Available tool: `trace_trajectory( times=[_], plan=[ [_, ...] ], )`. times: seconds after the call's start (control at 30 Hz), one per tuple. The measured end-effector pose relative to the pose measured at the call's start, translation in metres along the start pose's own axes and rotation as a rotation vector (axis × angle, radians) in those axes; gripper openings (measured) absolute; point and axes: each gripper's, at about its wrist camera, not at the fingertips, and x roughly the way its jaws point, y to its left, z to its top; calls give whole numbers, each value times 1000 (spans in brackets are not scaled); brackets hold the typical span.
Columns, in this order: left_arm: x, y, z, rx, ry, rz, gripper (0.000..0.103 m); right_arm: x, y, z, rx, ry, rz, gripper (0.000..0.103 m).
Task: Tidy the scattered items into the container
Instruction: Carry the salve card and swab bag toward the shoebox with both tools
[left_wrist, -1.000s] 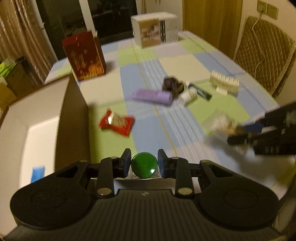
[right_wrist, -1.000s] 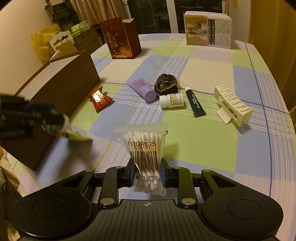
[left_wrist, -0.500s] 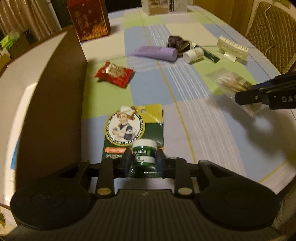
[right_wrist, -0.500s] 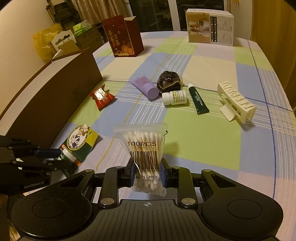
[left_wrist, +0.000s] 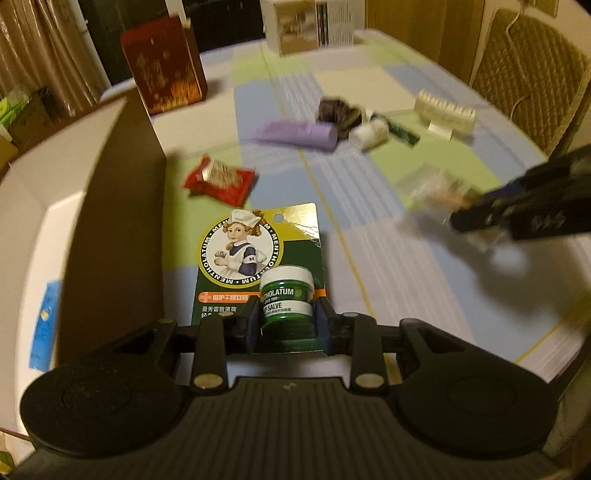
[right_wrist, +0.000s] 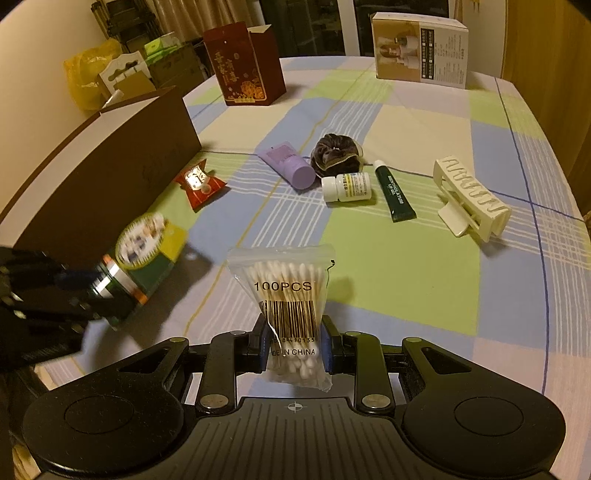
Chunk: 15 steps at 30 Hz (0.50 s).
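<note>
At the far left stands the brown box (right_wrist: 110, 173), its white inside open to the top, on the checked surface (right_wrist: 399, 266). Just beside its wall the left hand-held gripper (left_wrist: 286, 325) is pinching a carded lip-salve pack (left_wrist: 258, 258) by the little green jar, the card held above the cloth. Past it lies a red snack packet (right_wrist: 199, 182), then a purple tube (right_wrist: 288, 166), a dark scrunchie (right_wrist: 334, 153), a white pill bottle (right_wrist: 347, 187) on its side, a green tube (right_wrist: 393, 192) and, well apart to the right, a cream plastic rack (right_wrist: 472, 199). Nearer me, the right hand-held gripper (right_wrist: 293, 349) is clamped on a clear bag of cotton swabs (right_wrist: 286, 291), upright above the surface. At the back stand a red carton (right_wrist: 243, 64) and a white product box (right_wrist: 421, 50).
</note>
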Motion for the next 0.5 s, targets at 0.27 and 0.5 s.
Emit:
trace_trajectory(
  times=[0.27, 0.5],
  plan=[
    [-44, 20, 22, -26, -93, 14, 27, -12, 11, 11, -19, -32, 16, 29],
    [-78, 49, 36, -32, -152, 72, 27, -23, 43, 37, -52, -83, 75, 29]
  ],
)
